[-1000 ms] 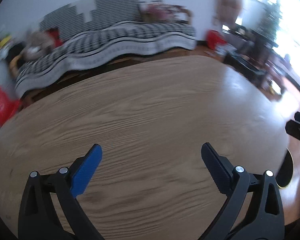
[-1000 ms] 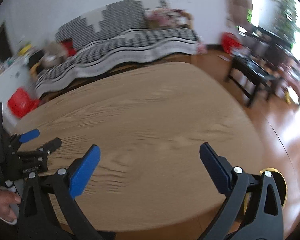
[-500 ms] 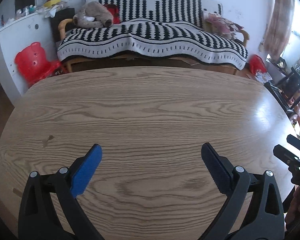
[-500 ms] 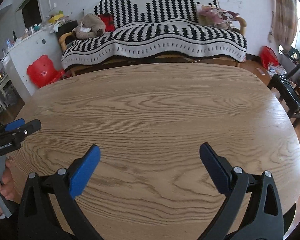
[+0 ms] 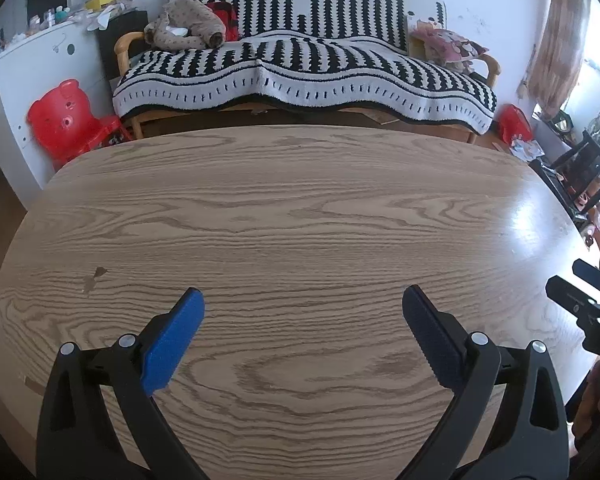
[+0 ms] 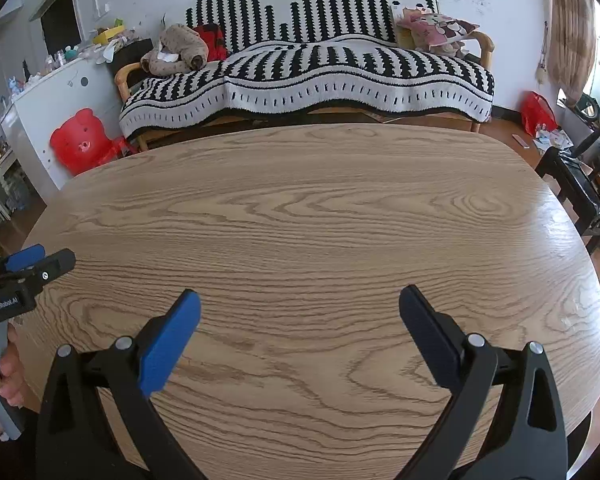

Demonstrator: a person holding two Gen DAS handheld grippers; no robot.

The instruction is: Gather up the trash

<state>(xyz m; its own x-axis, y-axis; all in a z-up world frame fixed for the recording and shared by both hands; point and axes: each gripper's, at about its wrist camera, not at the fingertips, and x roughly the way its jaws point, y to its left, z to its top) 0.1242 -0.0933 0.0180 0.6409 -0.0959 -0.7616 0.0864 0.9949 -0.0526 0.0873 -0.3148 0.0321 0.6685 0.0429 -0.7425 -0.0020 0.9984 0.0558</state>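
Note:
My left gripper (image 5: 302,304) is open and empty, held over the near part of a bare oval wooden table (image 5: 300,208). My right gripper (image 6: 300,304) is also open and empty over the same table (image 6: 300,208). No trash shows on the tabletop in either view. The right gripper also shows at the right edge of the left wrist view (image 5: 580,300). The left gripper also shows at the left edge of the right wrist view (image 6: 27,264), held by a hand.
A small dark stain (image 5: 93,276) marks the table's left side. Beyond the far edge stands a sofa with a black-and-white striped cover (image 5: 300,68). A red bear-shaped chair (image 5: 67,116) stands at the left, a red bag (image 6: 538,114) and dark chairs (image 6: 580,176) at the right.
Both views have swung left from the room's right side to face the sofa squarely and have steadied. Both grippers stay open.

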